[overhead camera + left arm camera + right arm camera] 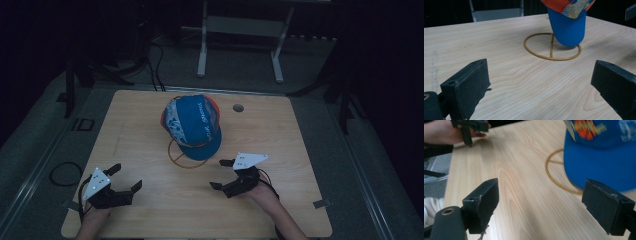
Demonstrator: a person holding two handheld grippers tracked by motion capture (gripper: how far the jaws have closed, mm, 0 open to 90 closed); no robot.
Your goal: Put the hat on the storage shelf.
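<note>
Cap (192, 124): a blue baseball cap with orange and white print sits on a thin yellow wire stand (186, 159), whose ring base rests on the desk (150, 210) a little toward the far edge from its centre, with the brim pointing toward the near edge. The left gripper (126, 177) rests near the near-left corner, jaws spread wide and empty. The right gripper (222, 174) is just beside the ring base on its near-right side, jaws likewise wide apart and holding nothing; in the right gripper view the cap brim (599, 165) lies close ahead of the far jaw.

Risks, as judged from this position:
- The stand is light wire with a narrow upright. A sideways push on the brim would probably tip or slide stand and cap together.
- A one-sided grasp on the soft fabric may pull the cap askew and drag the stand with it.
- A jaw lowered too far could catch the ring base (552, 47) instead of the cap.

Surface and room: the desk is pale wood laminate with a round cable hole (238, 107) near the far edge. The room is dim; grey floor, loose black cables (150, 65) and a white table frame (240, 45) lie beyond the far edge.
</note>
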